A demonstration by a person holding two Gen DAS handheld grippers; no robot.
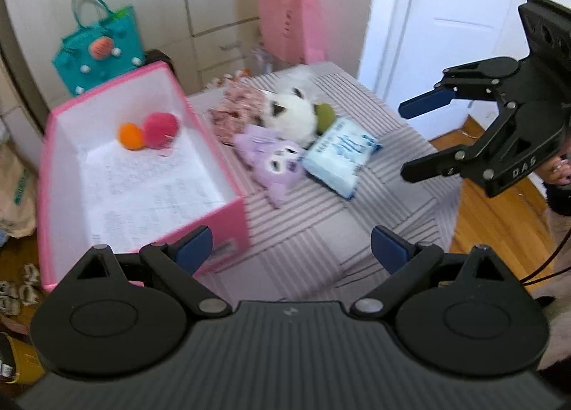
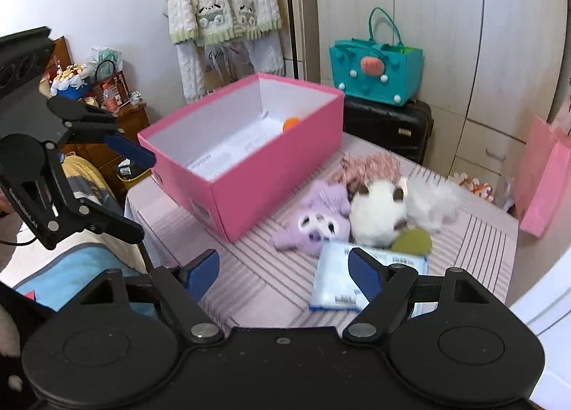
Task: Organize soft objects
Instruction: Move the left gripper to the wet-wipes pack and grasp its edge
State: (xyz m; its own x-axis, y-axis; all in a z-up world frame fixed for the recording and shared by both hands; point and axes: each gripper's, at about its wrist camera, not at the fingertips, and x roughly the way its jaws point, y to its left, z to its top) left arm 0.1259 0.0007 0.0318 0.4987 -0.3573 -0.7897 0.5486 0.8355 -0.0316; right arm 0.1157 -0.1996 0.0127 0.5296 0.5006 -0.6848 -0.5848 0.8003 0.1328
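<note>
Leftmost, in the left wrist view, a pink box [image 1: 228, 220] held an orange pom-pom [image 1: 131, 136] touching a red pom-pom [image 1: 160, 130]. Centre frame, a purple plush [image 1: 274, 163], white plush [image 1: 291, 115] and tissue pack [image 1: 339, 156] lay clustered on the striped bed [image 1: 321, 231]. Below, the left gripper [image 1: 291, 249] stood released; at right, the right gripper [image 1: 410, 140] likewise gaped, empty.

Striped bed [image 1: 321, 231] carries pink box [image 1: 228, 220], purple plush [image 1: 274, 163], white plush [image 1: 291, 113], tissue pack [image 1: 339, 156], pink cloth [image 1: 232, 113].
</note>
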